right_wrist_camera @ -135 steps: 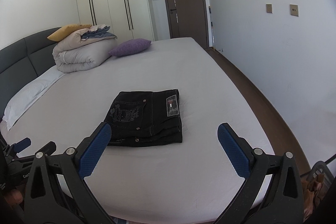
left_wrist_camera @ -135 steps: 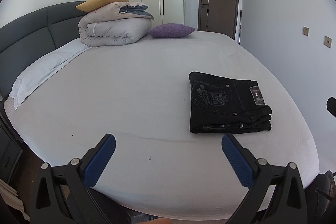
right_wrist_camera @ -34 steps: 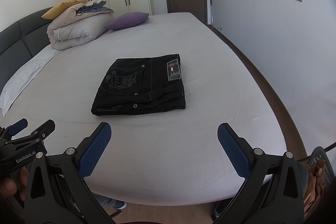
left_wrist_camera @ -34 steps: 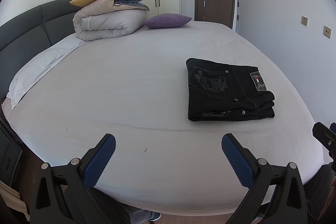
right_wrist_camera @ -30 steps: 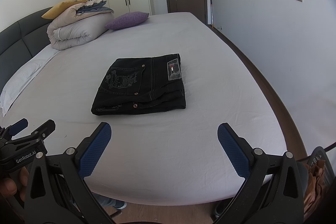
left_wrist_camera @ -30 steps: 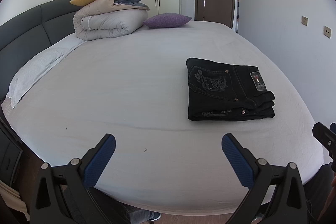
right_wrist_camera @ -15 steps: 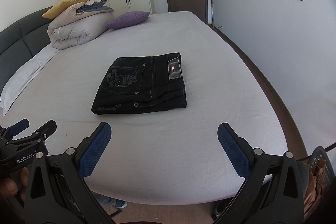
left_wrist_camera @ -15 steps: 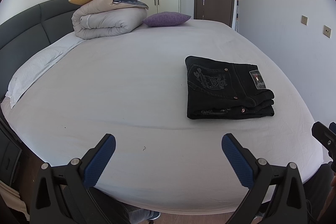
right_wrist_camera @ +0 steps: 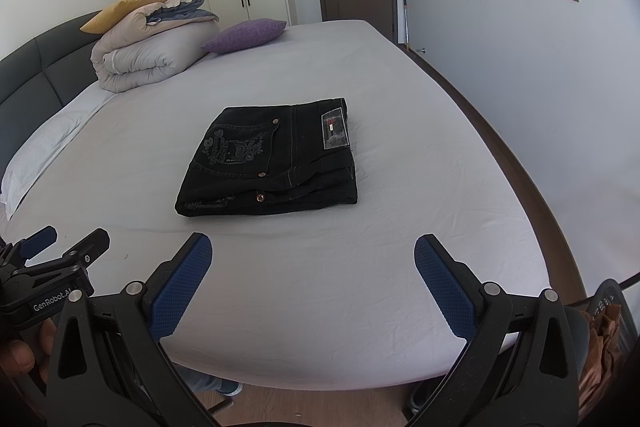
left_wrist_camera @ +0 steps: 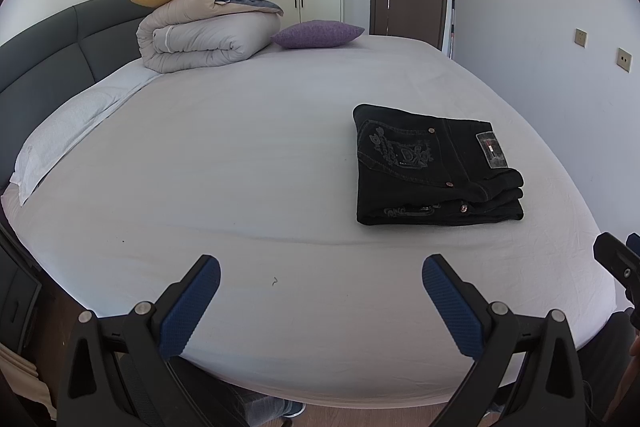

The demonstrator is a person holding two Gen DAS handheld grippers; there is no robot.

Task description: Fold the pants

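Note:
Black jeans (left_wrist_camera: 434, 169) lie folded into a neat rectangle on the white bed sheet (left_wrist_camera: 240, 155), with an embroidered back pocket and a brand patch on top. In the right wrist view the pants (right_wrist_camera: 272, 163) lie straight ahead. My left gripper (left_wrist_camera: 320, 273) is open and empty, held over the bed's near edge, left of the pants. My right gripper (right_wrist_camera: 312, 255) is open and empty, a short way in front of the pants. The left gripper also shows at the left edge of the right wrist view (right_wrist_camera: 60, 247).
A rolled grey duvet (left_wrist_camera: 208, 35) with a yellow pillow and a purple cushion (left_wrist_camera: 318, 34) sits at the far end by the dark headboard (left_wrist_camera: 48, 67). A white pillow (left_wrist_camera: 68, 131) lies at the left. Wall at right, wardrobe and door behind.
Both grippers stay open and empty and have barely shifted over the last second. The folded pants have not moved.

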